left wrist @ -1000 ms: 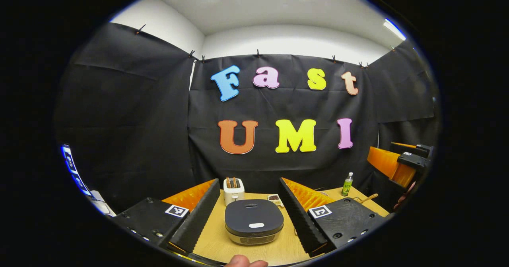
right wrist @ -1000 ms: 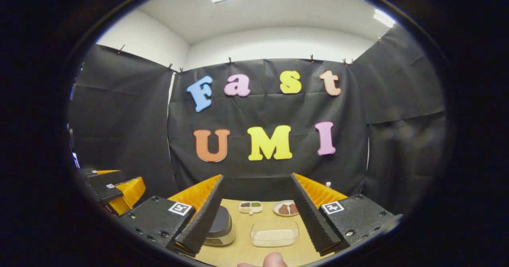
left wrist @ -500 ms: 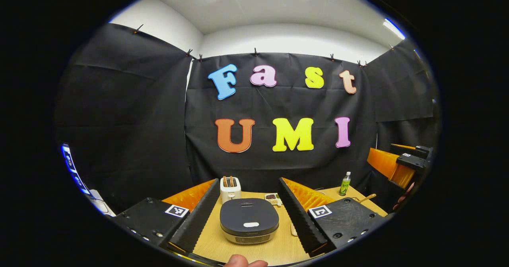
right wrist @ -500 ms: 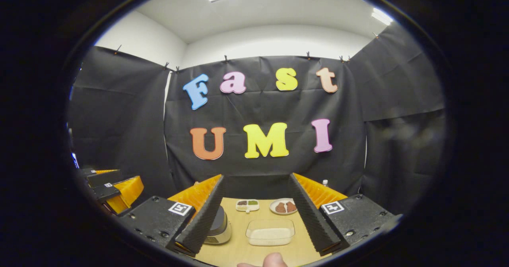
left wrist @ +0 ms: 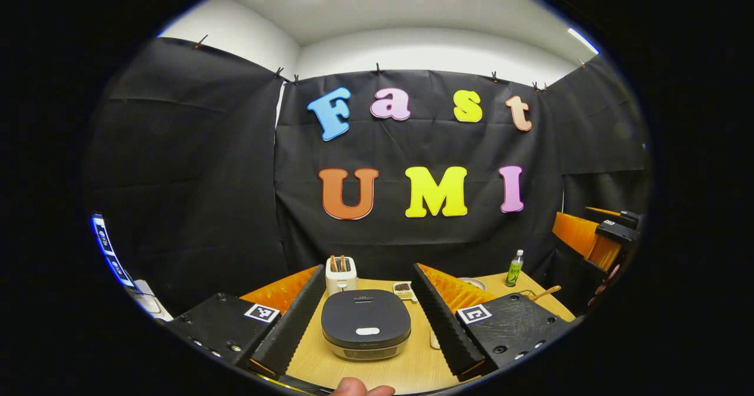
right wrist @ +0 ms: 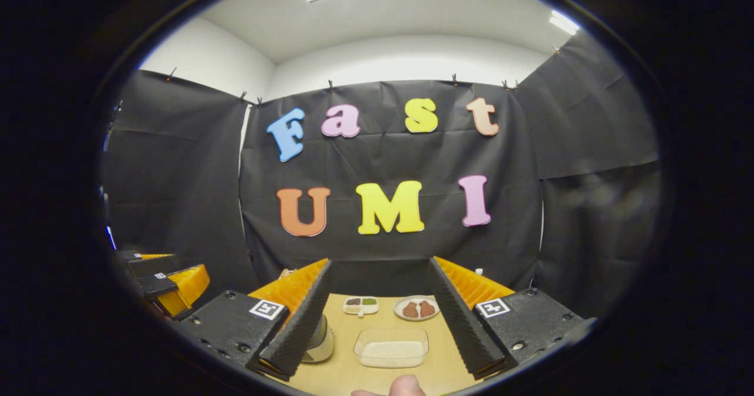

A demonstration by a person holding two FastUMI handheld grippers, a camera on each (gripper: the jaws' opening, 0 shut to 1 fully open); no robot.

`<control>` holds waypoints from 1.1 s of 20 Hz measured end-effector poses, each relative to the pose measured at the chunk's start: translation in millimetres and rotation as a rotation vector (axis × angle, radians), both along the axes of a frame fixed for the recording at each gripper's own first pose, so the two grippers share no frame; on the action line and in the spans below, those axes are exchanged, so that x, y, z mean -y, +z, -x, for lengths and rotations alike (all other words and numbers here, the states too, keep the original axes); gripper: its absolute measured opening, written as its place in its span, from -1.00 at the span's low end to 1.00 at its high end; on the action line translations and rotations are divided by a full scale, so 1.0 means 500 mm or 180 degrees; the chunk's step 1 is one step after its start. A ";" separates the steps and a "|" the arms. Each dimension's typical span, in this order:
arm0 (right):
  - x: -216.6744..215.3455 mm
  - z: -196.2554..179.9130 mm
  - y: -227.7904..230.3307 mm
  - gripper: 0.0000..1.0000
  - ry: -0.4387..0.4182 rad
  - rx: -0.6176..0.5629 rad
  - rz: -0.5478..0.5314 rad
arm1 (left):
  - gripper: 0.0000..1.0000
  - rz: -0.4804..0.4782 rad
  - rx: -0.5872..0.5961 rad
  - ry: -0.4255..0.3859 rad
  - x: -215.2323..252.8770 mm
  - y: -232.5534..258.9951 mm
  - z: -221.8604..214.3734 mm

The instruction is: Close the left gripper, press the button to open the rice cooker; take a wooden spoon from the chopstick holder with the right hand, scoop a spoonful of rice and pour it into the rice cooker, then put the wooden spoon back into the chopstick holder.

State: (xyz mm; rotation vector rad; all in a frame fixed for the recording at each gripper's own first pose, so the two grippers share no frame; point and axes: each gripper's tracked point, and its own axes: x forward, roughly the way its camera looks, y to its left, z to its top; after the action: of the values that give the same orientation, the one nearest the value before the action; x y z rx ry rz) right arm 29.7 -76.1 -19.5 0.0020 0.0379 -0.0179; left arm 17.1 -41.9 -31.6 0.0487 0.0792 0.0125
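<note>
- Rice cooker (left wrist: 366,331), a squat dark-lidded appliance with rounded corners, a pale metal base and a small white oval button (left wrist: 367,331) on its lid, sits shut on the light wooden table (left wrist: 412,366) in the left gripper view, framed between the left gripper (left wrist: 368,319)'s two fingers.
- Left gripper: fingers spread wide, holding nothing, raised above the table and apart from the cooker.
- At 12 o'clock from the cooker stands a white toaster-like holder (left wrist: 341,272) with brown sticks poking up from its top; whether these are spoon handles I cannot tell.
- At 1 o'clock lies a small white dish of dark grains (left wrist: 404,290); farther, at 2 o'clock, a green bottle with a white cap (left wrist: 515,268) and a wooden spoon (left wrist: 545,293) lying on the table.
- Right gripper (right wrist: 380,319) in the right gripper view: fingers likewise wide apart and empty.
- Between its fingers sits a clear rectangular container of white rice (right wrist: 391,347); beyond it, at 11 o'clock, a divided white dish (right wrist: 361,304), and at 1 o'clock a round plate with brown pieces (right wrist: 417,307).
- The cooker's edge (right wrist: 321,340) peeks out at 9 o'clock, beside the right gripper's left finger.
- A fingertip (right wrist: 403,386) shows at 6 o'clock.
</note>
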 end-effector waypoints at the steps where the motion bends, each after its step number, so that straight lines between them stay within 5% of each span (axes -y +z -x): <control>1: 0.008 -0.007 -0.001 1.00 0.0009 0.0005 -0.0004 | 0.88 0.0016 -0.0039 0.0016 0.004 -0.007 -0.004; 11: 0.085 -0.105 -0.046 1.00 0.0146 -0.0089 -0.0023 | 0.84 0.0087 -0.0627 0.0149 0.049 -0.125 -0.060; 15: 0.114 -0.142 -0.077 1.00 0.0182 -0.0178 -0.0066 | 0.48 0.0165 -0.0950 0.0165 0.059 -0.191 -0.070; 18: 0.140 -0.165 -0.096 0.99 0.0184 -0.0229 -0.0092 | 0.63 0.0270 -0.1313 0.0286 0.039 -0.259 -0.070; 19: 0.149 -0.170 -0.104 0.99 0.0179 -0.0252 -0.0099 | -0.19 0.0336 -0.1400 0.0307 0.036 -0.276 -0.068; 20: 0.160 -0.175 -0.110 0.99 0.0170 -0.0271 -0.0108 | -0.39 0.0372 -0.1525 0.0315 0.037 -0.296 -0.074; 22: 0.181 -0.184 -0.120 0.99 0.0139 -0.0310 -0.0128 | -0.39 0.0373 -0.1762 0.0314 0.031 -0.336 -0.086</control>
State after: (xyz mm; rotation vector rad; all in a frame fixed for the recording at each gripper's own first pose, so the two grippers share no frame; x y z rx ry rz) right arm 121.9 -166.8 -79.6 0.0405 0.1356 0.0265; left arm 60.2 -57.3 -199.8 -0.0703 0.6353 0.0927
